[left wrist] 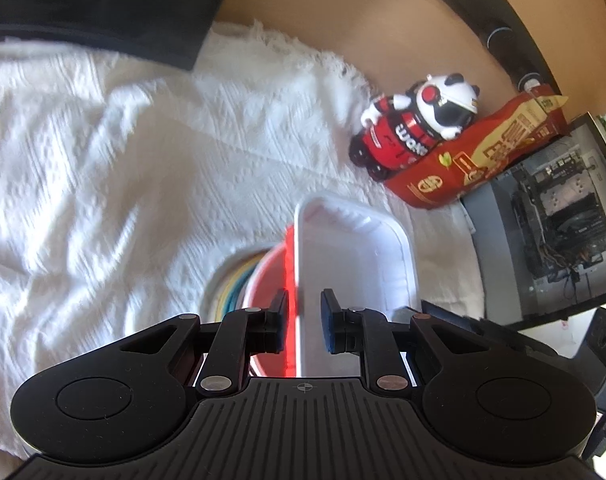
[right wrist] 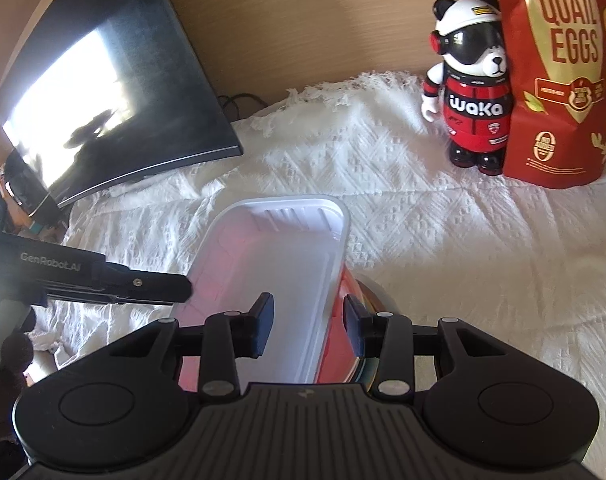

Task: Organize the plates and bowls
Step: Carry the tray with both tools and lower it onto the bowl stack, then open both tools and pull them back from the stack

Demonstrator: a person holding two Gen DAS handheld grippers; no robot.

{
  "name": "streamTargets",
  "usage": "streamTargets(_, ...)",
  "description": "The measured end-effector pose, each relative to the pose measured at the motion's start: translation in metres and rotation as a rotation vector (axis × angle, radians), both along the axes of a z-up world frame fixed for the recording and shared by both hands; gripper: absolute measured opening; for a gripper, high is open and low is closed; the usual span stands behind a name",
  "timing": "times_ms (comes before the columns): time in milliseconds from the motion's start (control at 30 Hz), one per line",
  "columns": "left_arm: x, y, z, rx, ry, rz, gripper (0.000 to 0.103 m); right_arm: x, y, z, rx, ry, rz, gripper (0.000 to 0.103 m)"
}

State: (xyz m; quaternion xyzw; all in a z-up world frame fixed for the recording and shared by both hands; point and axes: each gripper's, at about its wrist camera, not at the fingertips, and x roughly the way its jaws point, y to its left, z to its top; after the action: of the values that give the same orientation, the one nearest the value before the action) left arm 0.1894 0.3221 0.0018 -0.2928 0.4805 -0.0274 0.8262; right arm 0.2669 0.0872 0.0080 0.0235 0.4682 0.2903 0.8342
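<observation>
**A:** So both grippers are at the white tray (right wrist: 279, 264), one each side. The left gripper (left wrist: 303, 320) has its jaws parted a little, straddling the tray's rim with the red bowl's (left wrist: 269, 280) edge in there too. Can't tell if the pads actually bite. The right gripper (right wrist: 307, 326) is open wider, rim between the fingers, not pinching that I can see.

**B:** Where's the tray sitting?

**A:** On top of the red bowl, which is nested in a stack of coloured plates (left wrist: 233, 284). It looks tilted. Thin plastic I'd guess, so light and bendy. Grab it at the rolled rim, that's the stiffest bit. The bowl looks glossy, probably slippery.

**B:** And underneath?

**A:** A wrinkly white cloth (right wrist: 443, 232), soft, so stuff could rock. Further back there's a panda figure (right wrist: 469, 92) touching a quail egg bag (right wrist: 563, 72), a dark monitor (right wrist: 115, 92), then a wood wall (right wrist: 323, 24).
</observation>
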Motion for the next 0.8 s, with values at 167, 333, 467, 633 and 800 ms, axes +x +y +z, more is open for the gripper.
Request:
streamTargets(167, -0.005, 0.006, 0.011, 0.001, -0.053, -0.019, 0.019, -0.006, 0.001, 0.002, -0.015, -0.013, -0.046, 0.039)
streamTargets(333, -0.016, 0.009, 0.022, 0.037, -0.155, -0.018, 0.019, -0.020, 0.002, 0.016, -0.027, -0.077, -0.108, 0.042)
streamTargets(467, -0.044, 0.007, 0.025, 0.045, -0.216, 0.037, 0.019, -0.037, -0.008, 0.033, -0.022, -0.160, -0.161, 0.047)
streamTargets(633, -0.096, -0.034, 0.029, 0.197, -0.306, 0.076, 0.019, -0.069, -0.025, 0.048, -0.010, -0.245, -0.166, 0.051)
streamTargets(800, -0.147, -0.095, 0.019, 0.281, -0.296, 0.123, 0.015, -0.114, -0.047, 0.048, 0.012, -0.280, -0.110, 0.067)
